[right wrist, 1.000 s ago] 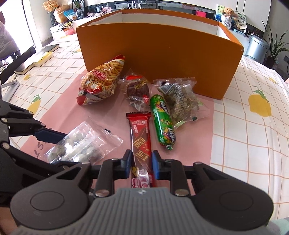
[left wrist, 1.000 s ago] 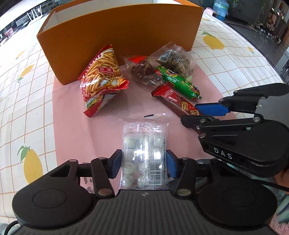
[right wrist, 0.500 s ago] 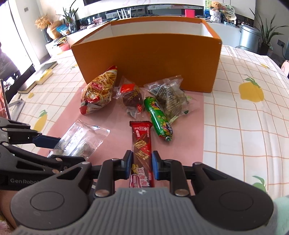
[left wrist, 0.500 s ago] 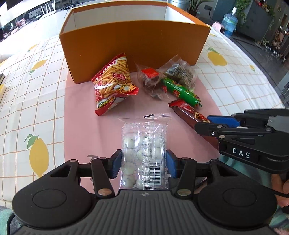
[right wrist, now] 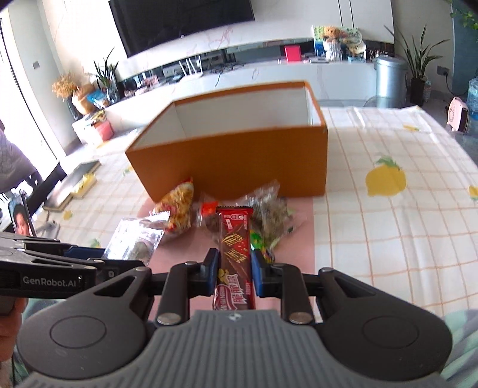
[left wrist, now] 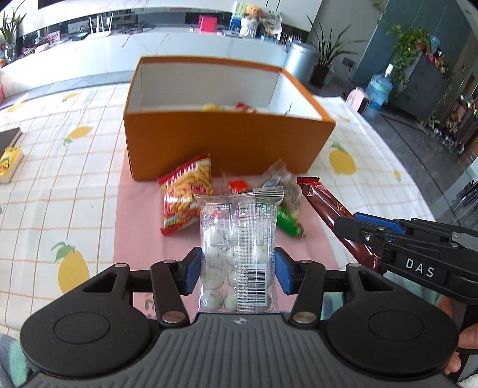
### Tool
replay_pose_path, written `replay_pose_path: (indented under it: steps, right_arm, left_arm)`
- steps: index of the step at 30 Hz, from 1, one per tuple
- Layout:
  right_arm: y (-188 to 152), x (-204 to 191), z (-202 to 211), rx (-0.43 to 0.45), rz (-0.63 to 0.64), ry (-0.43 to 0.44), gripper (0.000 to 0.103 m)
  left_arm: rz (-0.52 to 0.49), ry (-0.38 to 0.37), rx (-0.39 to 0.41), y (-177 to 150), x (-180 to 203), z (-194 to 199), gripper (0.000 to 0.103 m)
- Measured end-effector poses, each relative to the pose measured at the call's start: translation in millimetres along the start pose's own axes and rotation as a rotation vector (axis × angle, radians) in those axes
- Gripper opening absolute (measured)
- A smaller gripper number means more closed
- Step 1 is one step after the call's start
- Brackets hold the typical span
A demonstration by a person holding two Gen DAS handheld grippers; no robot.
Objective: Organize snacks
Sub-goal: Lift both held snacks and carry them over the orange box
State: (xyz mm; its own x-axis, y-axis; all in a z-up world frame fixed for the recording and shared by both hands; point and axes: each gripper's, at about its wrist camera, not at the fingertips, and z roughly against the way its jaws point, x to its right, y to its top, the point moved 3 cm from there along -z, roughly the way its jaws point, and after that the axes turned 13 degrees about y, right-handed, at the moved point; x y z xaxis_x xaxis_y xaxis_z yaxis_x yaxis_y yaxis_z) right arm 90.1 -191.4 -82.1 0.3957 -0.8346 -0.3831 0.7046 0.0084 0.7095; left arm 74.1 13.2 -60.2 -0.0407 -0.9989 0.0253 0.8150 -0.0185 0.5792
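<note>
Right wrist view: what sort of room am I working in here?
Most likely a home living and dining area. A large dark TV hangs on the wall above a long white console, potted plants stand about, and the table wears a lemon-print tablecloth.

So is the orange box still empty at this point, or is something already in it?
Not empty. In the left wrist view, the orange box is open-topped, and bits of yellow and red packaging show above its near wall. What they are, cannot tell.

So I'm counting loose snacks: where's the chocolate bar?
Not loose: the chocolate bar is clamped in the right gripper, raised before the orange box.
</note>
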Motion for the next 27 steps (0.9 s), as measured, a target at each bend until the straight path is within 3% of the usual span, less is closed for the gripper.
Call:
replay_pose_path:
  steps: [14, 27]
  right_arm:
    - [82.8, -14.3, 6.1, 0.07, 0.161, -0.062, 0.02]
    - [150.7, 7.5, -48.2, 0.012, 0.229, -0.134, 0.02]
  left_arm:
    - [0.024, -0.024, 0.152, 81.0, 7.0, 15.3, 0.058]
    - [-0.003, -0.005, 0.162, 137.9, 6.9, -22.4, 0.058]
